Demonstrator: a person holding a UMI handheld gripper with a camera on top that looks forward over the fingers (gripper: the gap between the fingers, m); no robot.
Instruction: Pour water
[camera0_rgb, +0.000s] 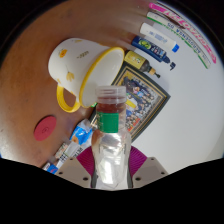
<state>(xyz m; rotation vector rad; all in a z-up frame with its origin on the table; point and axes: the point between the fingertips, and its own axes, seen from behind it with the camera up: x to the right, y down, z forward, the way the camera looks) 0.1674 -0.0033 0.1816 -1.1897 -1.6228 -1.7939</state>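
a handheld claw (112, 172) grips 1 clear plastic bottle (110, 150) by its body, both pink pads (138, 163) pressed against its sides, the neck pointing forward toward a white mug (82, 65) with a yellow rim and handle. the bottle's dark red mouth (111, 98) appears uncapped and sits just short of the mug's yellow lip, above a green label band; that alignment suggests the pour is being lined up but not yet begun, as no water is seen leaving the bottle. the mug lies over toward the claw in this wide view, its opening facing the bottle, resting on a wooden table (30, 100). beside it lies a patterned book or box (140, 95), partly beneath the bottle's neck. 1 red disc, possibly the bottle's cap (45, 128), rests on the table to the left of the claw, with a blue-and-white pen-like item (68, 148) near it. several markers (165, 40) lie well beyond the mug. spillage onto the printed item looks the main risk if the tilt runs short.
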